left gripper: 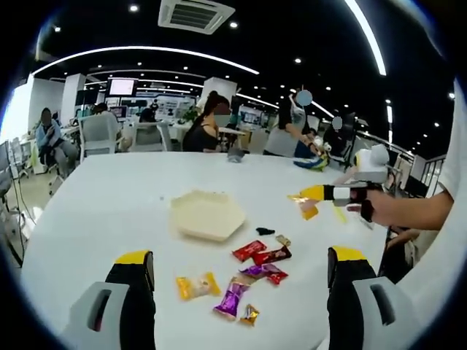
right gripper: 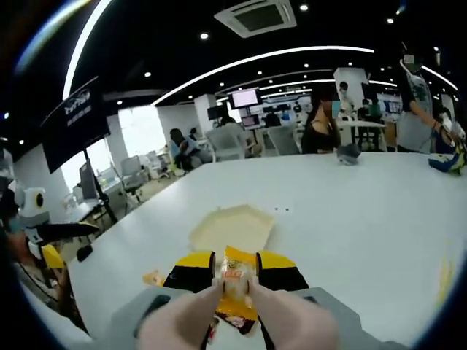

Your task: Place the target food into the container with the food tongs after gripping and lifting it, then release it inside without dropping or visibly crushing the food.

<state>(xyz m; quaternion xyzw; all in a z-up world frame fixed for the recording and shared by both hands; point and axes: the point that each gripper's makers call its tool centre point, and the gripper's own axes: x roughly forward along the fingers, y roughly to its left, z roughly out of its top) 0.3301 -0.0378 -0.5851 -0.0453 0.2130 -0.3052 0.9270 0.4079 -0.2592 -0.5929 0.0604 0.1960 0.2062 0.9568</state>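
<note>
- The step in hand appears to be the carry: the right claw (right gripper: 235,281) is closed on an orange-and-yellow wrapped snack (right gripper: 237,286), which sits pinched between its yellow-tipped jaws and clear of the table (right gripper: 350,219).
- In the left gripper view the same right claw (left gripper: 312,195) is seen to the right of the cream hexagonal container (left gripper: 207,214), raised above the table surface, with the orange wrapper (left gripper: 309,211) hanging at its tip.
- In the right gripper view, the container (right gripper: 232,227) lies straight ahead of the held snack, just beyond the jaw tips, and looks empty.
- The left claw (left gripper: 241,270) stands open, its two jaws wide apart and holding nothing, nearer the camera than the container.
- Between those open jaws, on the near side of the container, lies a loose heap of wrapped candies (left gripper: 252,273): red, purple, yellow and gold pieces.
- The next move seems to call for bringing the snack forward over the container, lowering it inside the rim, then easing the jaws apart so the wrapper settles rather than falls.
- The grip should stay light, since the wrapper looks soft and easy to crumple.
</note>
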